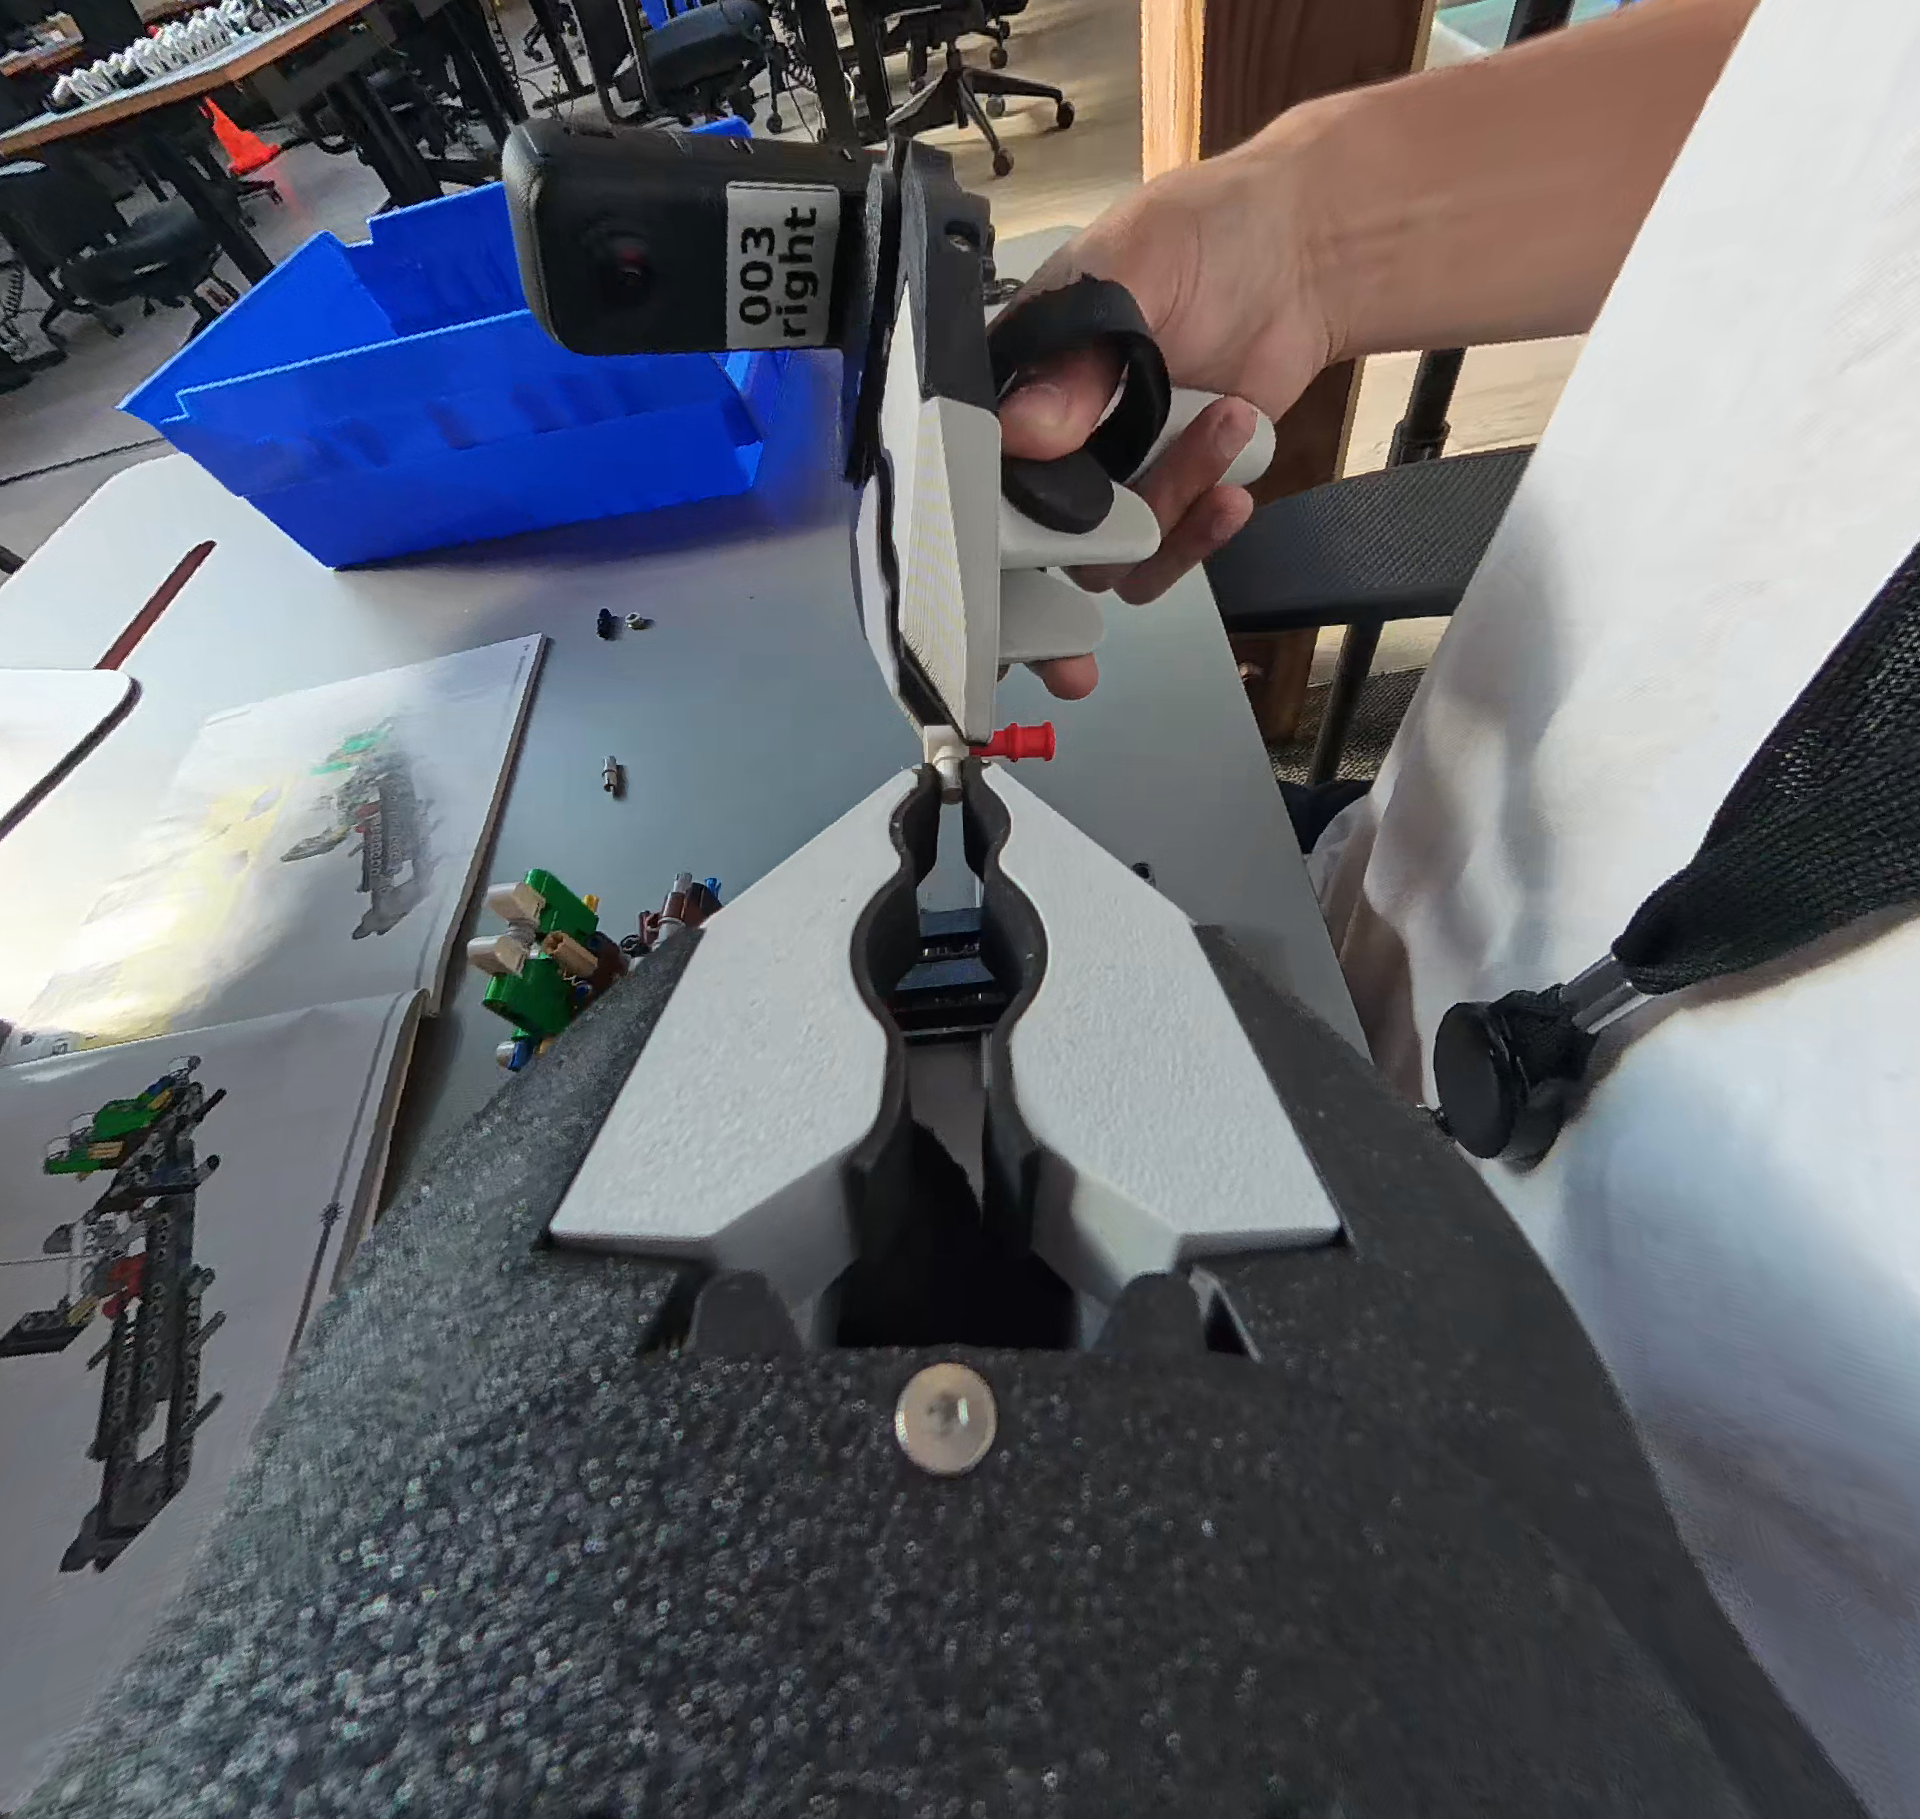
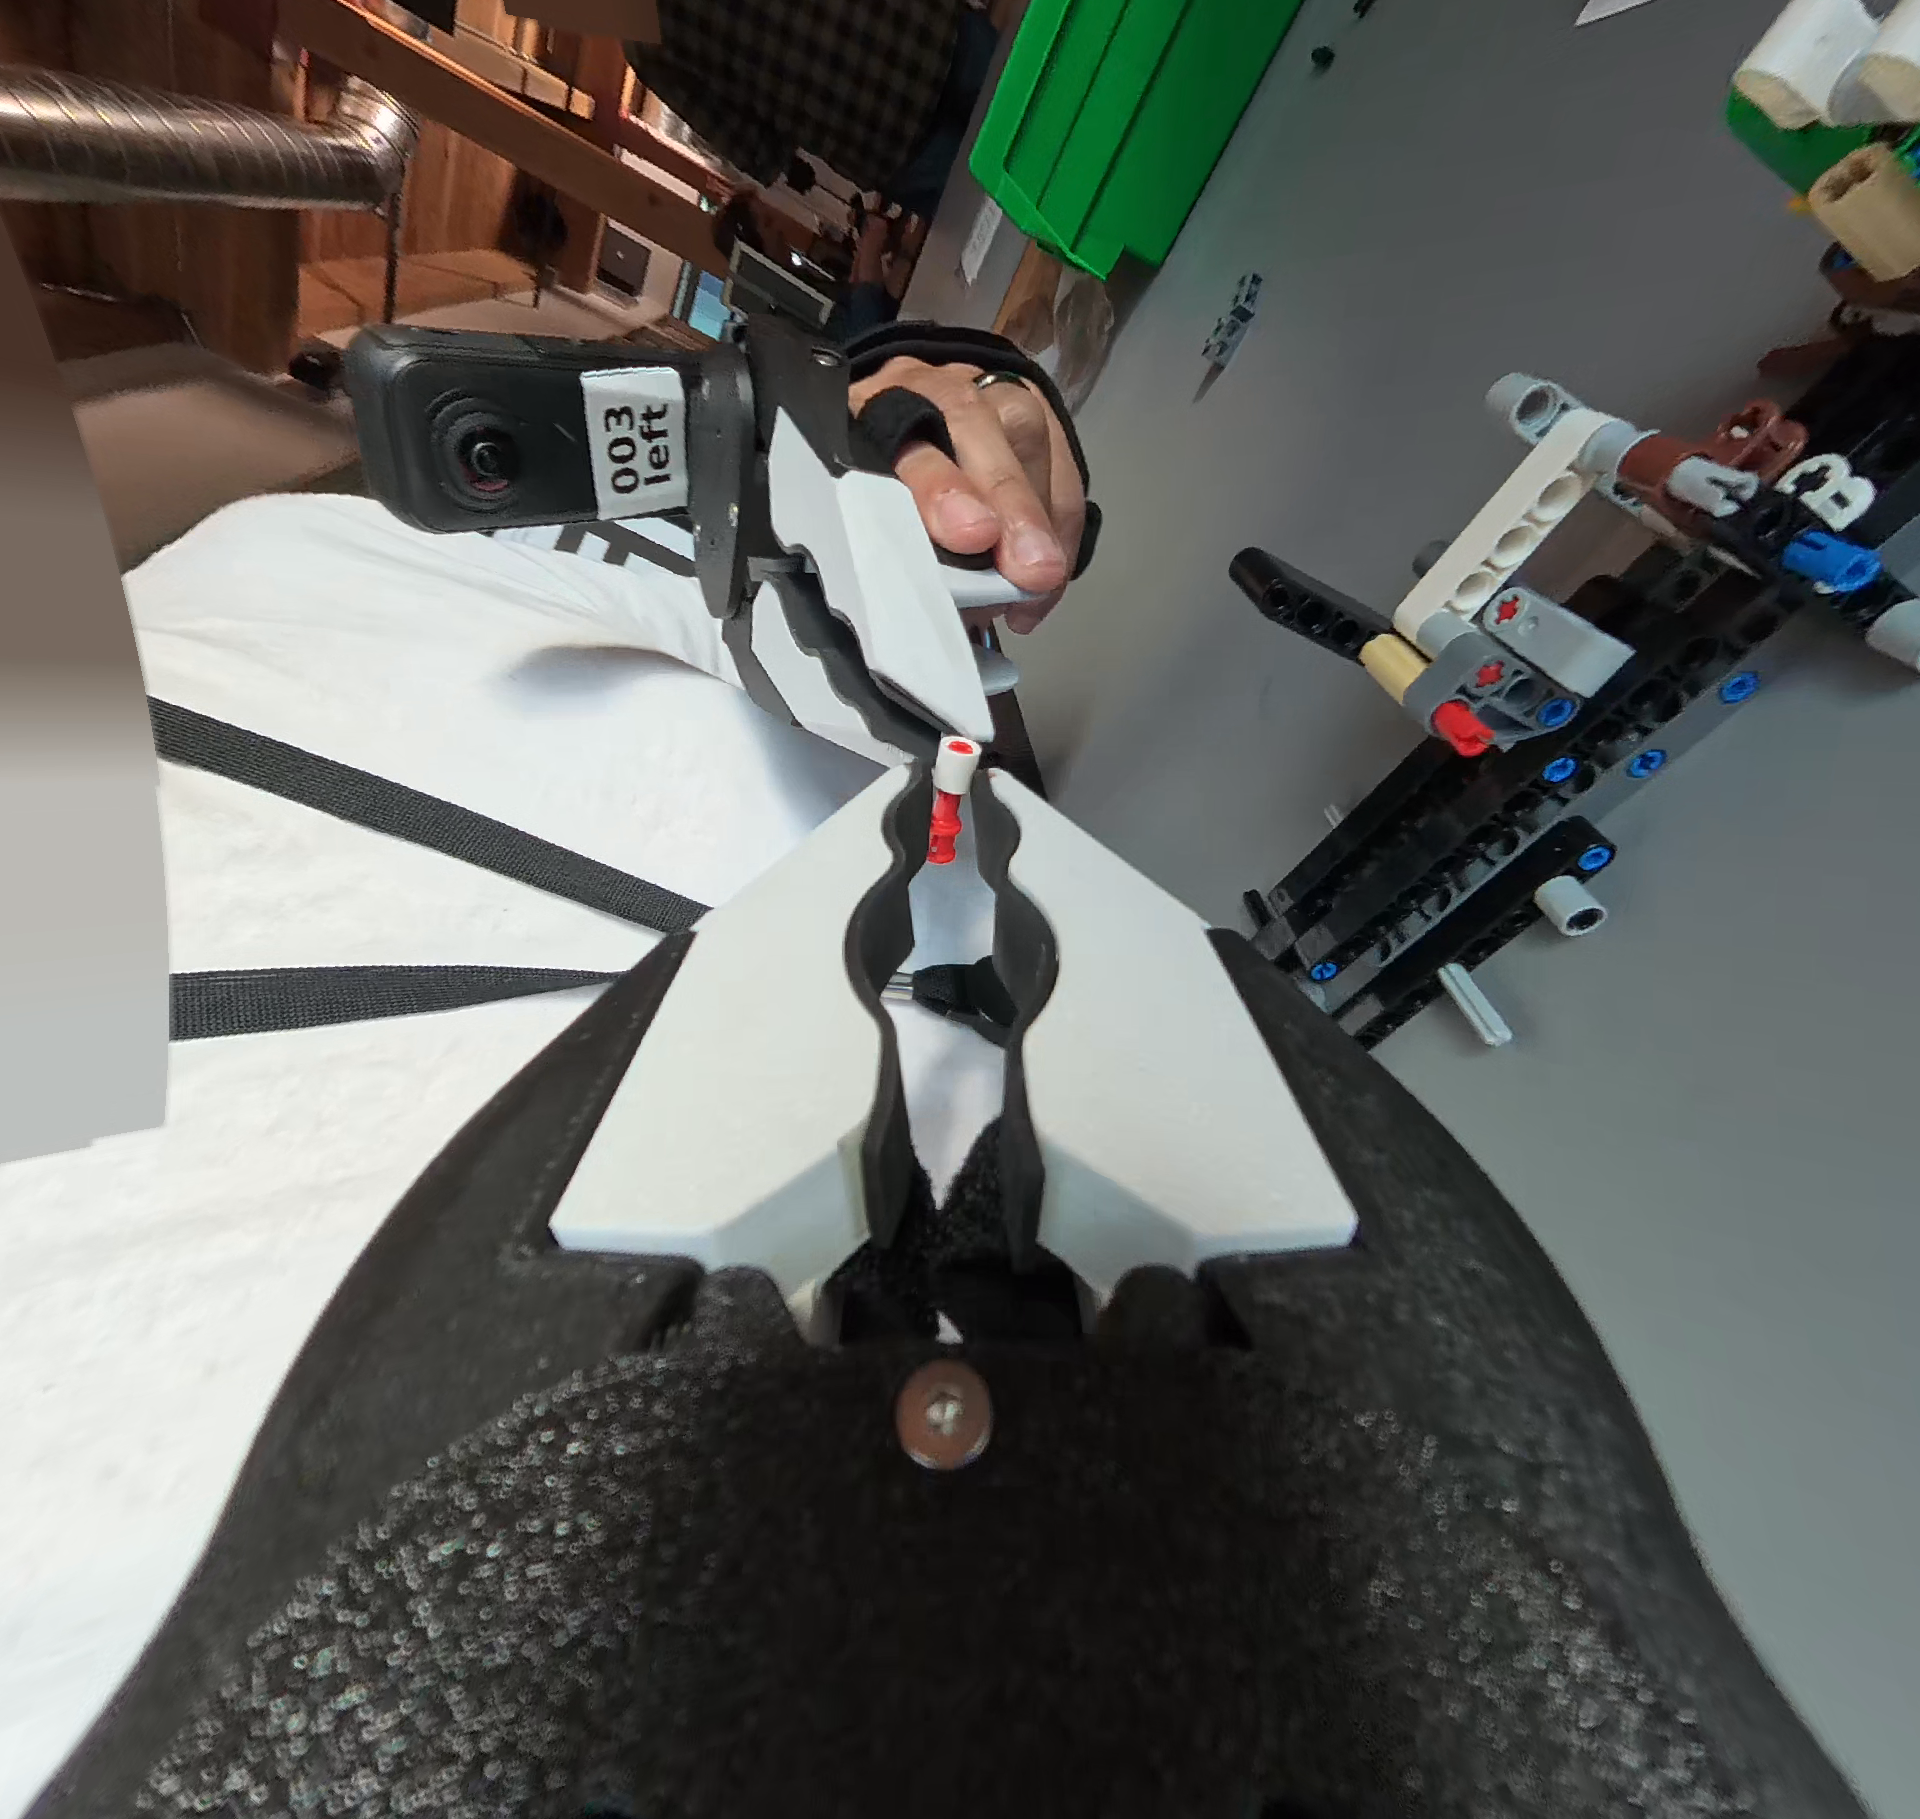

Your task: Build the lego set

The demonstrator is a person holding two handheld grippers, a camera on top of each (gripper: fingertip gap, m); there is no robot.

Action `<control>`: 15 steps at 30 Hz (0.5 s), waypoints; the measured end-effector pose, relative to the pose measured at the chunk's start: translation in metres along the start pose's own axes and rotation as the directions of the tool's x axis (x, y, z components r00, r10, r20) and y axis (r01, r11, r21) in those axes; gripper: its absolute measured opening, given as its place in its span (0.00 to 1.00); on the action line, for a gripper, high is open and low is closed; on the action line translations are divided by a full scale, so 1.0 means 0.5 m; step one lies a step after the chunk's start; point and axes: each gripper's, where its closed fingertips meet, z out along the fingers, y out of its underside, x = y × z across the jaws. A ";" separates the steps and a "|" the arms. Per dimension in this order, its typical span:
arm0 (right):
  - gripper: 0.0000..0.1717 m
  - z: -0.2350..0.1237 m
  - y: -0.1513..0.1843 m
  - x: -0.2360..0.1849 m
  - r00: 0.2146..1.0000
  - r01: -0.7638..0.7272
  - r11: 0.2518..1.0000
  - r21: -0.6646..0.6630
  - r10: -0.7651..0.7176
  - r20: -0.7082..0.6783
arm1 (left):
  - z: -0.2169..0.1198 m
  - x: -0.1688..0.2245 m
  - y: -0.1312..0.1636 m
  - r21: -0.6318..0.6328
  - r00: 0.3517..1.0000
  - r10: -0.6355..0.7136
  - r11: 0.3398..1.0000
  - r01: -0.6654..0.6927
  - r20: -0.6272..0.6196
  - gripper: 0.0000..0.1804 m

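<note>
White connector and red pin, pinched from two sides above the worktop's right edge

White connector (image 1: pixel 943 759) with a red pin (image 1: pixel 1016 741) plugged through it hangs in the air close to the person's shirt, clear of the grey worktop (image 1: pixel 727 668). The left tongs (image 1: pixel 945 782) are clamped on its lower barrel. The right tongs (image 2: pixel 951 777) come in from above and are closed on its upper part where the pin enters, leaving the pin's flanged end sticking out sideways. With so small a part shared by two grips, it seems wise to keep both sets of tips square and steady and avoid twisting one against the other, lest the pin pop free. Further in lie a green brick model (image 1: pixel 540 948) and an open booklet (image 1: pixel 260 834), and a blue bin (image 1: pixel 468 398) stands at the far edge.
</note>
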 end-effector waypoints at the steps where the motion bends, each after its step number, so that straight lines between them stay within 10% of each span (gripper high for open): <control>1: 0.04 0.000 0.001 -0.003 1.000 -0.019 1.000 0.011 0.019 0.023 | -0.001 0.002 -0.002 0.017 1.000 -0.019 1.000 0.019 -0.012 0.01; 15: 0.03 -0.004 0.007 0.001 1.000 0.006 0.997 0.082 -0.005 -0.005 | 0.005 0.004 -0.001 0.082 0.979 -0.166 0.981 0.176 -0.118 0.01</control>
